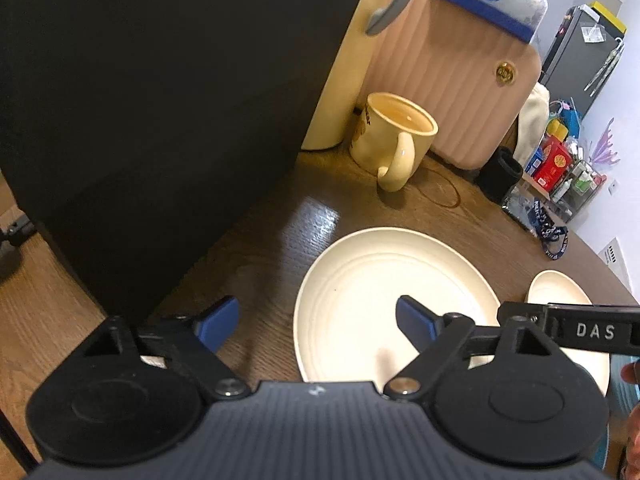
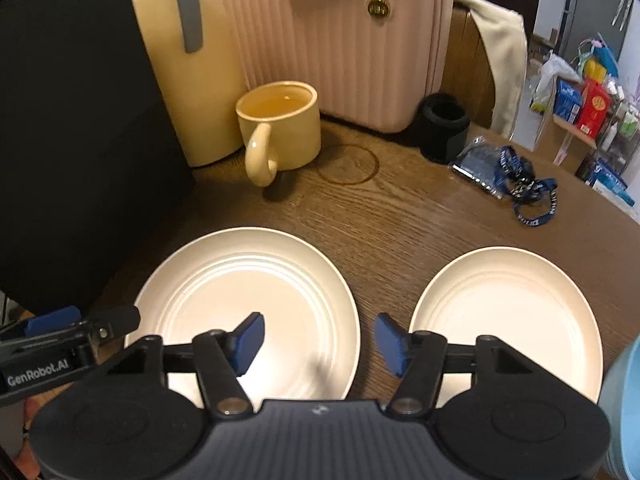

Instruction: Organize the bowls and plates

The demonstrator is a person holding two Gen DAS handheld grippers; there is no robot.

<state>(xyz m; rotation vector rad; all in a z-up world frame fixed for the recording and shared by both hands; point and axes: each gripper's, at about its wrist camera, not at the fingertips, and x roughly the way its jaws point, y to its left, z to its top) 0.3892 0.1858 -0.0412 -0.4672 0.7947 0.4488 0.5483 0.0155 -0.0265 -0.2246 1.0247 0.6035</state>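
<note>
Two cream plates lie on the brown wooden table. The larger plate is at the left and also shows in the left wrist view. The smaller plate is to its right; its far edge shows in the left wrist view. My left gripper is open and empty, hovering over the larger plate's left rim. My right gripper is open and empty, above the gap between the two plates. A light blue rim shows at the right edge.
A yellow mug stands behind the plates. Behind it are a pink ribbed case and a yellow container. A big black object blocks the left. A black cylinder and a blue lanyard lie at the back right.
</note>
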